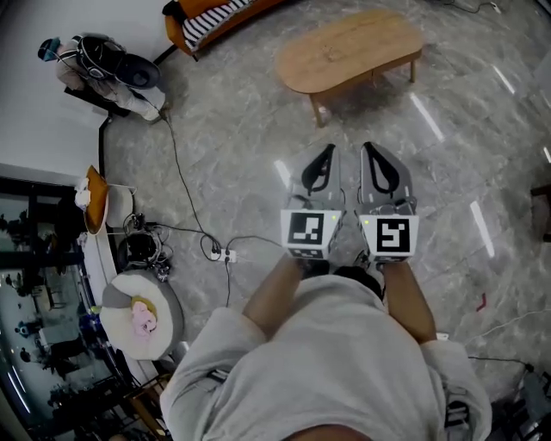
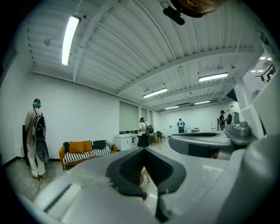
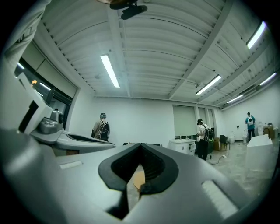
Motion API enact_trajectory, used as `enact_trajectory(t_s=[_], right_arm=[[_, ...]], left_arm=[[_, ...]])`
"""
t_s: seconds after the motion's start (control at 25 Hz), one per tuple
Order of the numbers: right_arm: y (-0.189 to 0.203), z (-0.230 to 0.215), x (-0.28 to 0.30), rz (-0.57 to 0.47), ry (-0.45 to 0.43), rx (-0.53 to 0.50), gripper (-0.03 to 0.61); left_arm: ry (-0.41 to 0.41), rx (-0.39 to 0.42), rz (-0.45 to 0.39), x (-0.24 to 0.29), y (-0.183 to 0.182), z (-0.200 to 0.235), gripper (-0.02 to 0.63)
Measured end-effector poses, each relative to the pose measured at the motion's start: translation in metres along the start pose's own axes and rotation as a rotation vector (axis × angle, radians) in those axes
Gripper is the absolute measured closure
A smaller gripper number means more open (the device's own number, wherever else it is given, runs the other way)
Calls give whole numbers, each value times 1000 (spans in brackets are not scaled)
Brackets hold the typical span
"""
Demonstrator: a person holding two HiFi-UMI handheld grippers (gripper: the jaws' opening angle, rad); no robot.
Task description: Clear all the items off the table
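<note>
The oval wooden table (image 1: 349, 47) stands on the marble floor ahead of me, and I see nothing on its top. My left gripper (image 1: 325, 152) and right gripper (image 1: 370, 148) are held side by side in front of my body, pointing toward the table and well short of it. Both are shut with their tips meeting and nothing held. In the left gripper view the left gripper (image 2: 143, 149) frames a sliver of the room. A tan patch of the table (image 3: 139, 178) shows through the hollow of the right gripper (image 3: 140, 145).
An orange sofa (image 1: 211, 17) with striped cushions stands far left of the table. A person with a backpack (image 1: 103, 69) stands by the wall. A power strip (image 1: 222, 254) and cables lie on the floor at my left, near a round white stand (image 1: 142, 314). Other people (image 2: 143, 127) stand far off.
</note>
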State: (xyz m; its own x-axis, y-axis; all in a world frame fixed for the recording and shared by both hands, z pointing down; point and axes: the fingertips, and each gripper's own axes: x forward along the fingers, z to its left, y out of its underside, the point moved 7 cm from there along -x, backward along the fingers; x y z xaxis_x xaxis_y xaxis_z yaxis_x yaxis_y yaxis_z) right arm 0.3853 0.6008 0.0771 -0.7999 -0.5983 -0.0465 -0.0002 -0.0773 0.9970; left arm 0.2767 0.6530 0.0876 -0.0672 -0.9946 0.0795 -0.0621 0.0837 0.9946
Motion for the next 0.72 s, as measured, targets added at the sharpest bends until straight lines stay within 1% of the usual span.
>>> enact_trajectory(t_s=[0.2,0.32,0.44,0.52,0.6,0.72], right_arm=[[5,-17,-5,-13,5,2,572],[8,-25,-8,-21,-5,-20,572],[13,-31,-4,-25,-31,22,572],[19,-39,-4,-20,-37,42,572],[26,-44,2,-5,-36,52,572],[30,-45,21,0,-43,63,572]], left_arm=[[-18,-25,7,10,6,-13,594],[-24,-34,5,12,11,-19,594],[-41,-30,21,16,19,-22,594],[-47,-30,21,22,18,-26,594],[-52,-26,16,29,15,-23,594],[-63,-32,23,40,19,-7,594]])
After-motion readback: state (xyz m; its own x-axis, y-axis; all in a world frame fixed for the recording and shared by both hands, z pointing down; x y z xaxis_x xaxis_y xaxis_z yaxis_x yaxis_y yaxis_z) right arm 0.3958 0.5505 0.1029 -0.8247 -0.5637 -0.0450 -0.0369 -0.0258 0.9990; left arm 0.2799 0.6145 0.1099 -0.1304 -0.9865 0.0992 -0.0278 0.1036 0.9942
